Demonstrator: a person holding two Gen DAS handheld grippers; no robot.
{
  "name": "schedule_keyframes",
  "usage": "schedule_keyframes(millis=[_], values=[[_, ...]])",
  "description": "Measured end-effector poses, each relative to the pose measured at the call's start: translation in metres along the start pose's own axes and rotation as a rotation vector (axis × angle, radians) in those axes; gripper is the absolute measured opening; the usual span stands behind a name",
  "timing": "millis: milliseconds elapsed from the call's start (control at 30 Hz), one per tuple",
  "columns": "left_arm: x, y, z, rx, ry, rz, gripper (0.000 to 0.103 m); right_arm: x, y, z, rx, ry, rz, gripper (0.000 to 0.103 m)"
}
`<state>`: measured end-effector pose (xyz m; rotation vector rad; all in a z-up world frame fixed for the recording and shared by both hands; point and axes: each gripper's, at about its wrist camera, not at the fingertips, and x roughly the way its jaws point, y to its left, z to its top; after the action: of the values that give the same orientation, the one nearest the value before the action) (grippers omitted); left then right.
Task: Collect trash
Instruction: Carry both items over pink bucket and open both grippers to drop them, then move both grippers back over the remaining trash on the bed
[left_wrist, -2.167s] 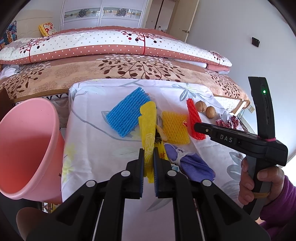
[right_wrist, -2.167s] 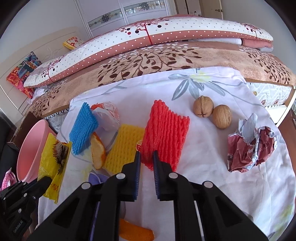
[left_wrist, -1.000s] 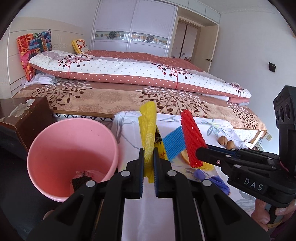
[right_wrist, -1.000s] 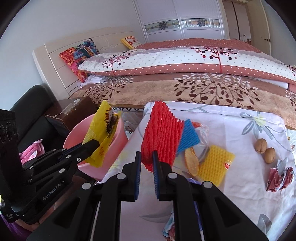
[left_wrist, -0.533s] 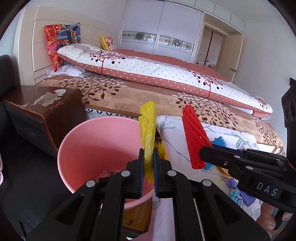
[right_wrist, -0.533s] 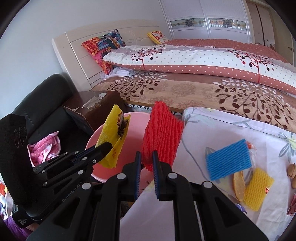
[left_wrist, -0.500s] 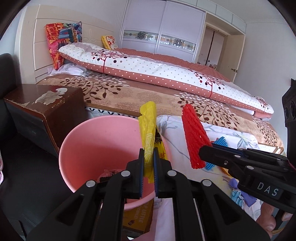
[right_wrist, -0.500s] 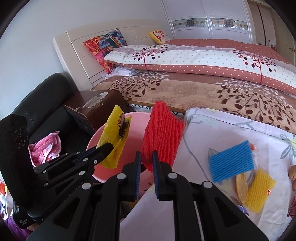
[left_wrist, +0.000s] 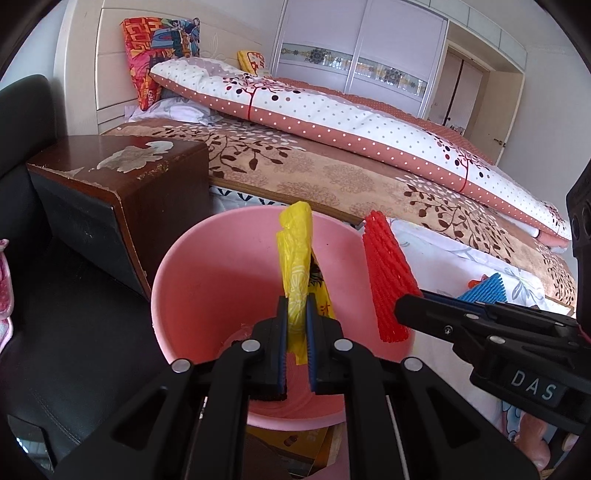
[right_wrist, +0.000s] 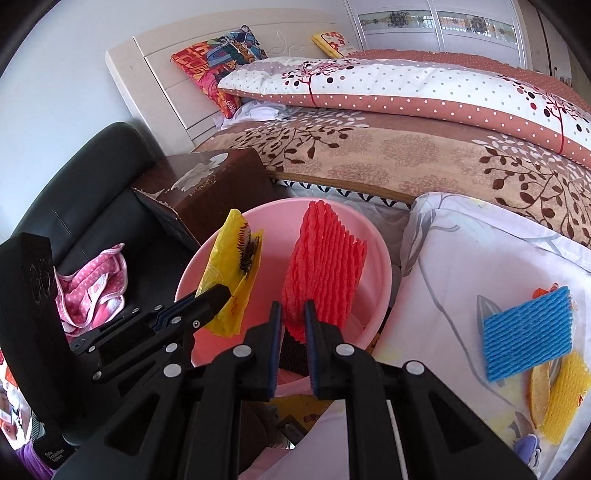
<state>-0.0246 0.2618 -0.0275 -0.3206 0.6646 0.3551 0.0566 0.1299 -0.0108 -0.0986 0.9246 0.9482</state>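
Both pieces of trash are poised over the pink bucket, so this is the drop step. The left hand-held gripper is clamped on a yellow wrapper; the right hand-held gripper is clamped on a red foam net. Next, I judge, both need only let go. More trash, including a blue foam net, lies on the tabletop.
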Motion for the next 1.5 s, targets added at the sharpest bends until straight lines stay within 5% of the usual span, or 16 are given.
schedule_keyframes(millis=[333,467,867,1500], values=[[0.013,0.006,-0.004,-0.002,0.043,0.036,0.009,0.012,-0.002,-0.002,0.002,0.021,-0.012,0.012],[0.015,0.005,-0.006,-0.002,0.058,0.041,0.049,0.011,-0.003,-0.002,0.009,0.019,-0.013,0.013],[0.007,0.006,-0.003,-0.037,0.044,0.018,0.05,0.001,-0.011,-0.006,0.025,-0.005,-0.027,0.032],[-0.018,-0.055,-0.011,0.107,-0.008,-0.096,0.05,-0.083,-0.054,-0.058,0.059,-0.086,-0.181,0.033]])
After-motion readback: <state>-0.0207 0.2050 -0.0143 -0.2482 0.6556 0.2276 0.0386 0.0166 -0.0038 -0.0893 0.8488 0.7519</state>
